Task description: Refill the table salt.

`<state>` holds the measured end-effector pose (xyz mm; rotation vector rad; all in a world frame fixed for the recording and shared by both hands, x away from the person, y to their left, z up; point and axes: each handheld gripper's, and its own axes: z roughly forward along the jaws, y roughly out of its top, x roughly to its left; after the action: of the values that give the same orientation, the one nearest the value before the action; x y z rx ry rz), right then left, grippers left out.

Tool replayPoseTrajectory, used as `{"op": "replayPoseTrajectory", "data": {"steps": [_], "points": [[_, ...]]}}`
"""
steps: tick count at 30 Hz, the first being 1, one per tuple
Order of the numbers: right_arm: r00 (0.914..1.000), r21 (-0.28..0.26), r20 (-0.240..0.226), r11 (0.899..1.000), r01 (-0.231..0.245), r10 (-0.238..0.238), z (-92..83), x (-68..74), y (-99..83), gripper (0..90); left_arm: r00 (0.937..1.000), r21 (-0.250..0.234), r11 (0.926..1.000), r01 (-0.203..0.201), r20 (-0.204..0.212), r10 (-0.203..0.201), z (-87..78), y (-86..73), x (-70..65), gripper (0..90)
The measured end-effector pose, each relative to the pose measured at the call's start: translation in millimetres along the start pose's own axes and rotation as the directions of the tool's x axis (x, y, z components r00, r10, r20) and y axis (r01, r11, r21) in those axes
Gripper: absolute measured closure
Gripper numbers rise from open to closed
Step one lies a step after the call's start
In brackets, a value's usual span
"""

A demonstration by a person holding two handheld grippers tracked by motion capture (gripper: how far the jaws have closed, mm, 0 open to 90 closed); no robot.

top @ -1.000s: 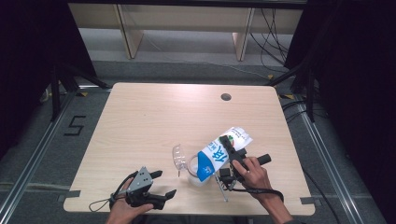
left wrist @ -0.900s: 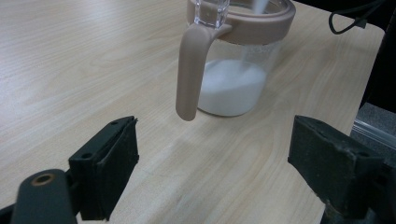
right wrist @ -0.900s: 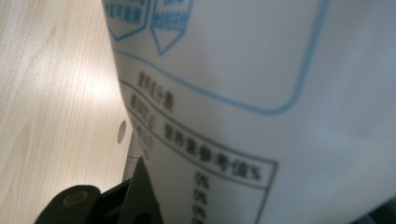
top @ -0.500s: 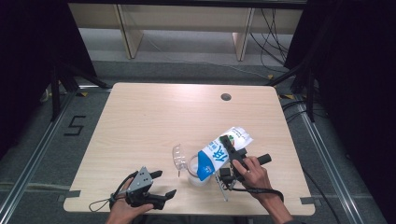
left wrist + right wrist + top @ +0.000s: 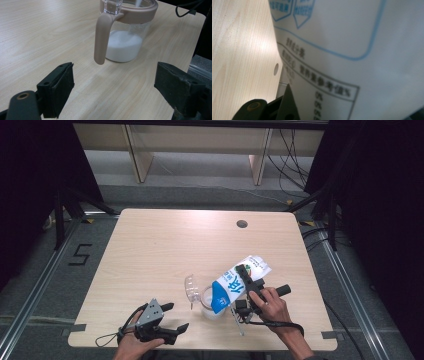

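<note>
Salt bag [image 5: 235, 284] clamped between right gripper [image 5: 248, 285] jaws, tipped over jar [image 5: 126, 35] ahead of left gripper [image 5: 167, 317], whose wide, empty jaws steady nothing; a nudge from the bag's mouth could likely topple the jar.

The jar [image 5: 206, 300] stood on the table [image 5: 165, 250] between the two grippers, ahead of the left gripper [image 5: 175, 316]. The bag [image 5: 239, 282] lay tilted over the jar's mouth, in the right gripper [image 5: 243, 279].
</note>
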<state>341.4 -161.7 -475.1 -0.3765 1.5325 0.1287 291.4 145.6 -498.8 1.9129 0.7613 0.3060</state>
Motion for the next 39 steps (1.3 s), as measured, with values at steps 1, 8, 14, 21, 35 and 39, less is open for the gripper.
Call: {"op": "replayPoseTrajectory", "data": {"steps": [1, 8, 14, 21, 35, 39], "points": [[0.9999, 0.007, -0.002, 1.000, 0.010, -0.010, -0.5, -0.8, 0.4, 67.3, 1.0000, 0.000, 1.0000, -0.004, 0.002, 0.004, 0.0, 0.1, 0.2, 15.2], [0.9983, -0.017, 0.015, 0.998, 0.057, -0.056, 0.9, -4.2, 0.8, 67.5, 1.0000, 0.000, 1.0000, 0.000, 0.000, 0.000, 0.0, 0.0, 0.0, 15.2], [0.9997, -0.018, 0.015, 1.000, 0.019, -0.019, 1.0, -0.5, 0.3, 67.9, 0.9996, 0.001, 0.9997, -0.026, 0.006, 0.026, -0.1, 0.6, 1.4, 15.2], [0.9989, -0.024, 0.016, 0.999, 0.045, -0.045, 1.6, -2.0, 0.4, 68.2, 1.0000, -0.002, 1.0000, -0.003, 0.005, 0.003, 0.3, 0.1, 0.3, 15.2], [0.9997, 0.006, 0.004, 1.000, 0.026, -0.026, 0.0, 0.5, 0.6, 69.1, 1.0000, 0.001, 1.0000, 0.001, 0.000, -0.001, 0.0, 0.1, 0.1, 15.2], [0.9998, 0.009, 0.003, 1.000, 0.020, -0.020, -0.4, 0.1, 0.6, 69.4, 1.0000, 0.000, 1.0000, 0.001, 0.002, -0.001, 0.1, 0.0, 0.0, 15.2]]}}
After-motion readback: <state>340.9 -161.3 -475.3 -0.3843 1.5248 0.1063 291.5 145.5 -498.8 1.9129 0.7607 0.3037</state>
